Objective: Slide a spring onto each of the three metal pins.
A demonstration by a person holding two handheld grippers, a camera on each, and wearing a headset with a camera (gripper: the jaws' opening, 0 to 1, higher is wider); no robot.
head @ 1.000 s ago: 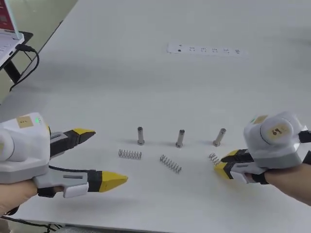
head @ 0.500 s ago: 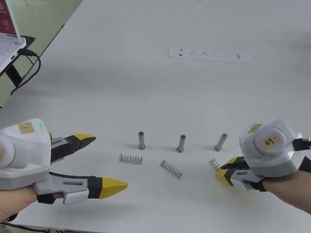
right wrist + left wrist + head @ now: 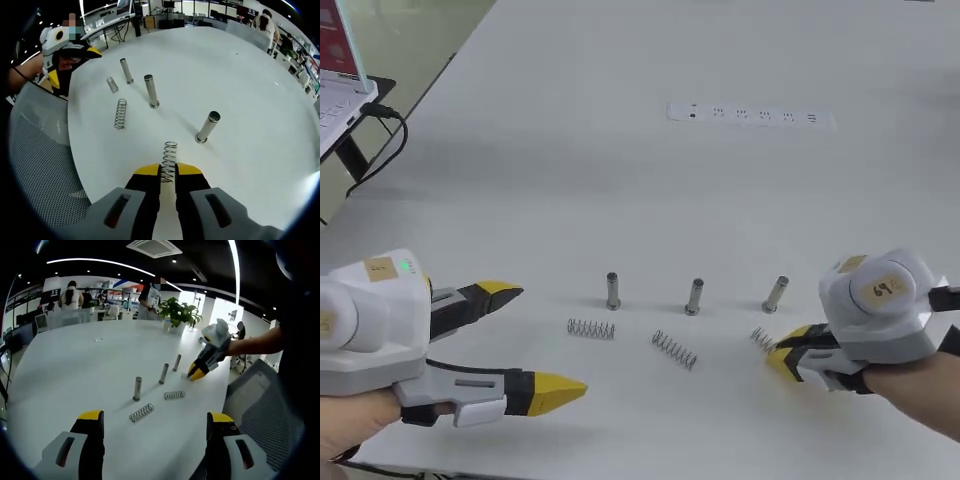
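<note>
- Lettering in the head view: the round tan sticker on top of the right gripper (image 3: 782, 352) seems to read "69", but I cannot be sure. The sticker on the left gripper (image 3: 532, 338) is too small to read.
- The left gripper is held level and low over the table (image 3: 620, 180). Its fingers are spread wide with nothing between them.
- The right gripper points inward with its fingers almost together, pinching one end of the right spring (image 3: 761, 338).
- Past the left fingertips lie the left spring (image 3: 591, 329) and then the mid spring (image 3: 673, 350). Just behind the springs stand the left pin (image 3: 613, 291), mid pin (image 3: 695, 296) and right pin (image 3: 777, 294), all bare.
- Left gripper view: the fingers (image 3: 91, 416) are far apart and empty. Ahead between them lie the left spring (image 3: 141, 412) and mid spring (image 3: 174, 395). The left pin (image 3: 137, 389), mid pin (image 3: 164, 373) and right pin (image 3: 177, 362) stand further ahead, with the right gripper (image 3: 196, 375) beyond them.
- Right gripper view: the fingers (image 3: 147, 175) clamp the right spring (image 3: 169, 161), which juts forward from the tips. The right pin (image 3: 207, 127) stands just ahead to one side. Further ahead are the mid pin (image 3: 151, 91), mid spring (image 3: 120, 113), left pin (image 3: 126, 70) and left spring (image 3: 112, 84).
</note>
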